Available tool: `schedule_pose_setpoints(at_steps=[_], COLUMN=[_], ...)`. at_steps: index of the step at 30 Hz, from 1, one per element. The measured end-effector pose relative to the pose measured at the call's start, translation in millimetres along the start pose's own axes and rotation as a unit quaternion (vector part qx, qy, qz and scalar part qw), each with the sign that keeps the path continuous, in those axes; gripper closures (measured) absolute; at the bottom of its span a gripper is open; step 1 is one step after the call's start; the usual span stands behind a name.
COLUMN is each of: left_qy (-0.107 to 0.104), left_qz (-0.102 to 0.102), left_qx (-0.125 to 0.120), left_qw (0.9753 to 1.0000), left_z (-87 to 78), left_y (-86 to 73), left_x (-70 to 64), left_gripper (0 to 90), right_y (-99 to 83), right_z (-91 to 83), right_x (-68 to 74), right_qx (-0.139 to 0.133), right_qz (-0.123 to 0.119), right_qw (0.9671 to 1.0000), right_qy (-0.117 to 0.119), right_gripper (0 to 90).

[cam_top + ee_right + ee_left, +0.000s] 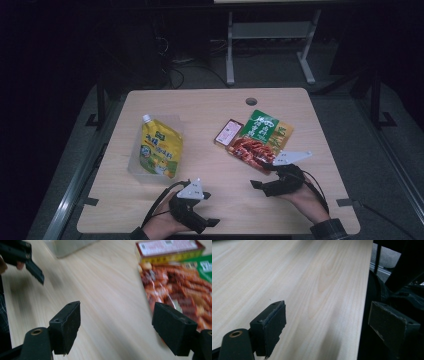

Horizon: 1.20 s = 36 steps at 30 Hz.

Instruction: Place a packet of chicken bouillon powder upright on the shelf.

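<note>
Right gripper [258, 184] with jaws wide apart and holding nothing, just beside the red and green snack bag [259, 138], left gripper [212, 209] also wide apart and empty, farther from the bag, over the wooden table [210, 107]

Left claw [325, 325] and right claw [116, 327] agape

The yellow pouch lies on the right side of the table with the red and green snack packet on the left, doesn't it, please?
Not quite: the sides are swapped. In the high view the yellow pouch lies on the left side of the table, and the red and green snack packet on the right, near the right gripper.
</note>
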<state>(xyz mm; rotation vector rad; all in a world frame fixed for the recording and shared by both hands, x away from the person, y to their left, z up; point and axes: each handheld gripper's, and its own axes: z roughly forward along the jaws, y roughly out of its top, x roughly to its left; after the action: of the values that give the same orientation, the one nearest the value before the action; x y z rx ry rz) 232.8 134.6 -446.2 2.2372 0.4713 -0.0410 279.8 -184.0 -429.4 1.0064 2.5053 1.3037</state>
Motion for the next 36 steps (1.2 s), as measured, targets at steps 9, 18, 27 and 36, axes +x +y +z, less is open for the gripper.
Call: schedule_pose_setpoints(at_steps=[9, 18, 27, 36], left_qy=[0.042, 0.082, 0.128, 0.175], left_qz=[-0.010, -0.019, -0.047, -0.057], left_qx=[-0.005, -0.009, -0.017, -0.018], left_qw=[0.9991, 0.9964, 0.9905, 0.9827], left_z=[9.0, 21.6, 32.1, 43.4], left_y=[14.5, 34.5, 51.3, 73.8], left_x=[12.9, 29.4, 46.3, 67.7], left_gripper=[14.1, 14.2, 14.2, 14.4], right_y=[-26.0, -39.9, -45.7, -44.7], right_z=[-13.1, -22.5, -29.6, -28.0], right_x=[-3.7, -3.0, -4.3, -4.7], right_qx=[0.017, 0.022, 0.020, 0.022], right_qz=[0.018, 0.018, 0.024, 0.021], right_qw=[0.9994, 0.9992, 0.9989, 0.9990], right_qy=[-0.022, -0.028, -0.034, -0.033], right_gripper=[21.8, 21.0, 20.8, 20.4])
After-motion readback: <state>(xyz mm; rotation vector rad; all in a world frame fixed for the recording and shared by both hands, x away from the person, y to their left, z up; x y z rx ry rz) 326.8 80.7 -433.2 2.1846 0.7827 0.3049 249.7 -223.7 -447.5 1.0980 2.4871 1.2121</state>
